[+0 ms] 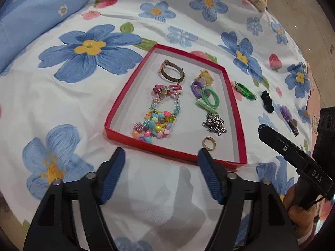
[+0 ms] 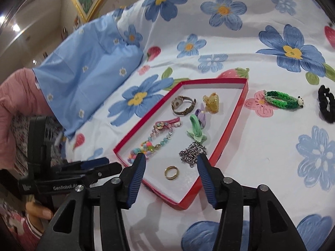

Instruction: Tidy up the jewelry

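Observation:
A red tray (image 1: 125,96) lies on the flowered bedspread and holds a watch (image 1: 172,74), a bead bracelet (image 1: 155,123), a pink clip (image 1: 167,89), hair ties (image 1: 209,99), a silver chain (image 1: 214,123) and a gold ring (image 1: 208,143). My left gripper (image 1: 161,153) hangs open over the tray's near rim, with nothing between its fingers. My right gripper (image 2: 171,156) is open above the tray's near corner. The ring (image 2: 171,172) lies loose on the tray floor below its fingers, and the chain (image 2: 191,153) rests by the right fingertip.
Outside the tray to its right lie a green braided bracelet (image 2: 282,101), a black scrunchie (image 2: 326,104) and a purple flower clip (image 1: 287,115). A blue pillow (image 2: 83,79) sits at the left. The bed's edge and the floor (image 1: 303,21) are at the far right.

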Tool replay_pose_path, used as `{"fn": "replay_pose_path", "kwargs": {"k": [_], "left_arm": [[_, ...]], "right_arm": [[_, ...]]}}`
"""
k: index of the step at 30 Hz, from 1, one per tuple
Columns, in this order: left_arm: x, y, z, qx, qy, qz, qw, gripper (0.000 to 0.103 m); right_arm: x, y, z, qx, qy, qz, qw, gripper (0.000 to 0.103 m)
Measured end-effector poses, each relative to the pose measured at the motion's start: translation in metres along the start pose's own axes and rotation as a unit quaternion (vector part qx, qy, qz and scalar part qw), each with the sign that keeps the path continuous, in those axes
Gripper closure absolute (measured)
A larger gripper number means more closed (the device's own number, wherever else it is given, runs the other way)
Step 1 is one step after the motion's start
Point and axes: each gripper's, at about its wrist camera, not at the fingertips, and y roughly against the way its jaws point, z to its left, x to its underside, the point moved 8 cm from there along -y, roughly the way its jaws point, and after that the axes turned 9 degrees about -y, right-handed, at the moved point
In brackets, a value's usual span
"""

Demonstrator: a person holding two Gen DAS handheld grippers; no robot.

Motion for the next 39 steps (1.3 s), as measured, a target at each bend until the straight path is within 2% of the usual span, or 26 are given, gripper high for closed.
{"fn": "replay_pose_path", "kwargs": {"k": [5,10,15,18,20,28,39], "left_arm": [[0.000,0.023,-0.006,-0.011,0.001,-0.027,0.9996,0.019],[-0.012,0.055,-0.015,-0.053,-0.023,-0.071,0.9958,0.016],[-0.032,0.088,-0.026,-0.093,-0.053,-0.128,0.9859,0.000],[-0.034,0.090,-0.028,-0.122,-0.067,-0.133,0.9814,0.000],[-0.029,0.083,-0.028,-0.136,-0.070,-0.125,0.9803,0.000],[0.003,0.063,-0.023,-0.140,-0.053,-0.093,0.9844,0.000],[0.022,0.059,-0.025,-0.143,-0.050,-0.105,0.9828,0.000]], "right_arm": [[-0.002,0.017,0.003,-0.009,-0.005,-0.023,1.000,0.041],[-0.015,0.045,0.013,-0.009,0.006,-0.057,0.998,0.034],[-0.037,0.080,0.034,0.004,0.045,-0.106,0.993,0.015],[-0.046,0.096,0.043,0.014,0.070,-0.133,0.989,0.003],[-0.044,0.098,0.045,0.036,0.088,-0.146,0.985,0.002],[-0.001,0.069,0.023,0.053,0.079,-0.106,0.990,0.001],[0.034,0.051,-0.005,0.065,0.065,-0.085,0.992,0.001]]}}
